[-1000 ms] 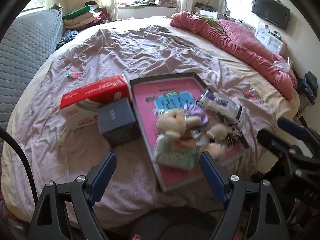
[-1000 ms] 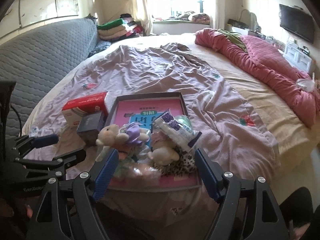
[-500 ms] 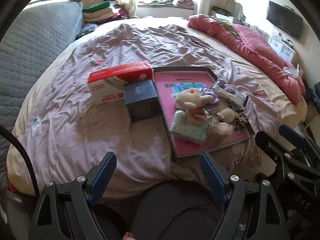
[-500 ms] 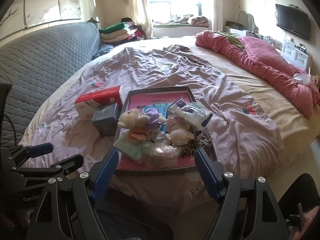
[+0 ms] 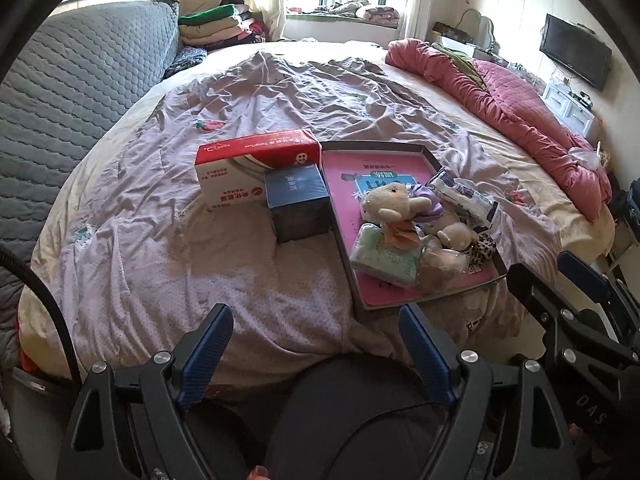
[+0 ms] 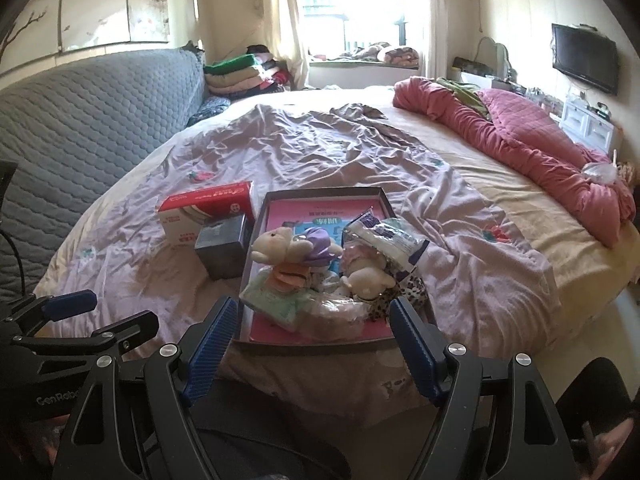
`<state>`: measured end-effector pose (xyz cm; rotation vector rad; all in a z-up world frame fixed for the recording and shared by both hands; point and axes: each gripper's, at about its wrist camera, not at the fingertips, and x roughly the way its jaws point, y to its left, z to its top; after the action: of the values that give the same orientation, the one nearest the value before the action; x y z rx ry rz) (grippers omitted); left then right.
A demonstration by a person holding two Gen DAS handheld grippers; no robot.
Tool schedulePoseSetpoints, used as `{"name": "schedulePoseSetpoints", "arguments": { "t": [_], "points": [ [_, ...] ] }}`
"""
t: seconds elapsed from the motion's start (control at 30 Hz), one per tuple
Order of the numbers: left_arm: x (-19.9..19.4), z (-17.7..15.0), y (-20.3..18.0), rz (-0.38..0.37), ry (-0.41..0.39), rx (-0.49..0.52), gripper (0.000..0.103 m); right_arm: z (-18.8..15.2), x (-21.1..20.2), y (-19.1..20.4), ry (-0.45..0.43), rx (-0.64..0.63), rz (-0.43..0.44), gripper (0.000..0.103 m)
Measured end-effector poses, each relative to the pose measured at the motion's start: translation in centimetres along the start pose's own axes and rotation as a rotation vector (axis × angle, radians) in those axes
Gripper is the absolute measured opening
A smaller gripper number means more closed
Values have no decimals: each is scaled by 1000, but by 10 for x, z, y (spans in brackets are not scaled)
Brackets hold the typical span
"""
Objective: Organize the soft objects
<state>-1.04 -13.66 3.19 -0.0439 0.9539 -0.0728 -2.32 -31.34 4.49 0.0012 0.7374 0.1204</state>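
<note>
A shallow dark tray point(image 5: 420, 148) point(image 6: 320, 191) with a pink lining lies near the front edge of the bed. Piled in it are a cream plush bear point(image 5: 390, 200) point(image 6: 280, 245), a purple soft toy point(image 6: 318, 242), a pale green tissue pack point(image 5: 384, 256) point(image 6: 276, 300), a white wipes packet point(image 5: 464, 194) point(image 6: 386, 236) and a leopard-print piece point(image 5: 484, 246). My left gripper point(image 5: 316, 354) hangs open and empty in front of the bed, left of the tray. My right gripper point(image 6: 310, 344) is open and empty just short of the tray's near edge.
A red-and-white carton point(image 5: 256, 164) point(image 6: 206, 210) and a dark blue box point(image 5: 298, 204) point(image 6: 222, 246) sit left of the tray. A rolled pink quilt point(image 5: 500, 108) lies at the right, a grey quilted headboard point(image 5: 60, 100) at the left, folded clothes point(image 6: 240, 72) at the back.
Both grippers have drawn back from the bed, so the tray and boxes look smaller and farther. The left view has also swung, bringing the boxes toward centre. Both stay open; nothing on the bed moved.
</note>
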Motion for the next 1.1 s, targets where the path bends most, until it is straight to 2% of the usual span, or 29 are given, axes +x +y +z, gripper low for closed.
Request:
{"name": "schedulePoseSetpoints", "arguments": {
  "t": [1.1],
  "points": [
    [-4, 0, 3, 15, -6, -11, 84, -7, 5, 2, 19, 5, 11, 80]
  ]
}}
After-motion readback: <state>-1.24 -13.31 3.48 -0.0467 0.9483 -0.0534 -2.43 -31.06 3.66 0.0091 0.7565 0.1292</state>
